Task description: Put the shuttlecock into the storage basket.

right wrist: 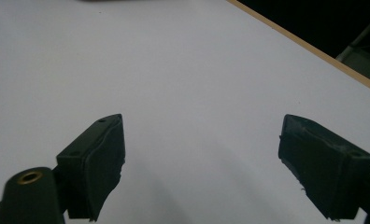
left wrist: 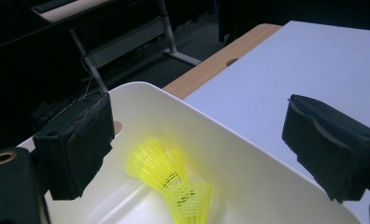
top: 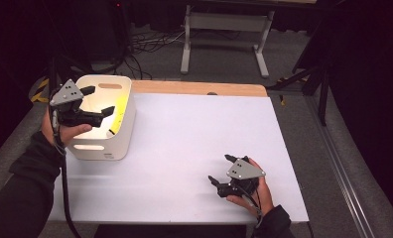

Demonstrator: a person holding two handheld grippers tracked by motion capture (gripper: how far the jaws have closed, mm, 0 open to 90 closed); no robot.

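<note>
Yellow shuttlecocks (left wrist: 171, 179) lie in a white bin (top: 125, 126) at the bench's (top: 194, 144) far left.
The left gripper (top: 98, 101) hovers above the bin, jaws spread and empty; the right gripper (top: 220, 169), near right, likewise.

My rig, itemised: left gripper (top: 98, 100), black body, grey three-cornered plate with dark screw holes, black cable trailing down. Right gripper (top: 221, 168), same black build, same grey plate. Jaw pads black, worn at edges; brass-ringed hole near each left jaw. Black sleeves on both arms.
</note>
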